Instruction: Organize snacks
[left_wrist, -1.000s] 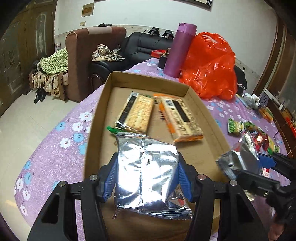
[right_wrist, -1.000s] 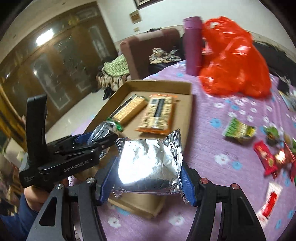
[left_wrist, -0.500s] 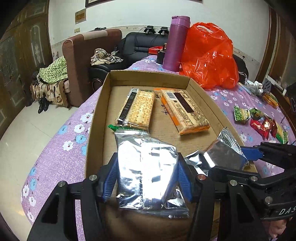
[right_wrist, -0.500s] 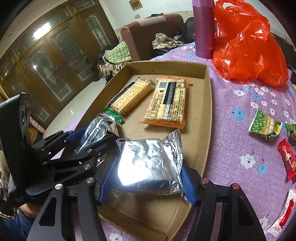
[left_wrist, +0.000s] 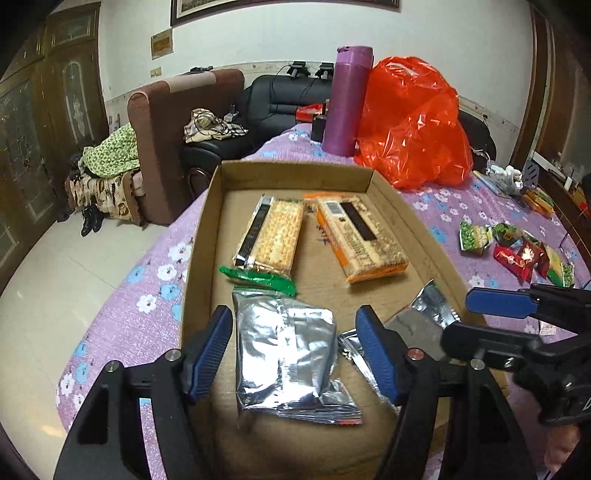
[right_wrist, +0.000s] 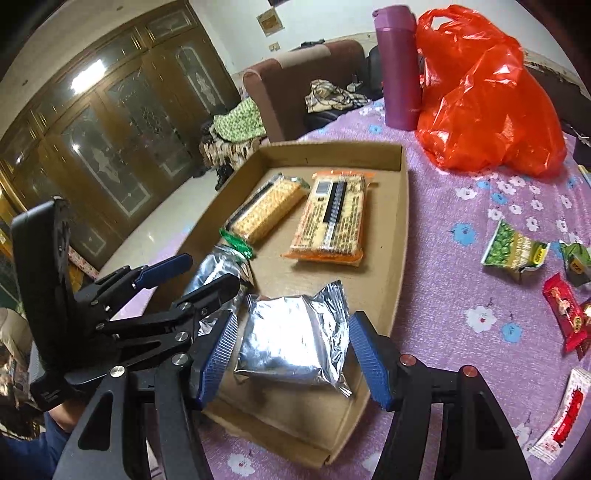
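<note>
A shallow cardboard tray (left_wrist: 207, 221) sits on a purple flowered table (right_wrist: 461, 206). Inside it, at the far end, lie two cracker packs (left_wrist: 275, 230) side by side. At the tray's near end lie two silver foil packets. The left gripper (left_wrist: 295, 350) has just been opening; its jaws straddle one silver foil packet (left_wrist: 286, 350) without pressing it. The right gripper (right_wrist: 291, 354) stands open around the other silver packet (right_wrist: 295, 341), pads clear of it. Small loose snacks (right_wrist: 517, 251) lie on the table, right of the tray.
</note>
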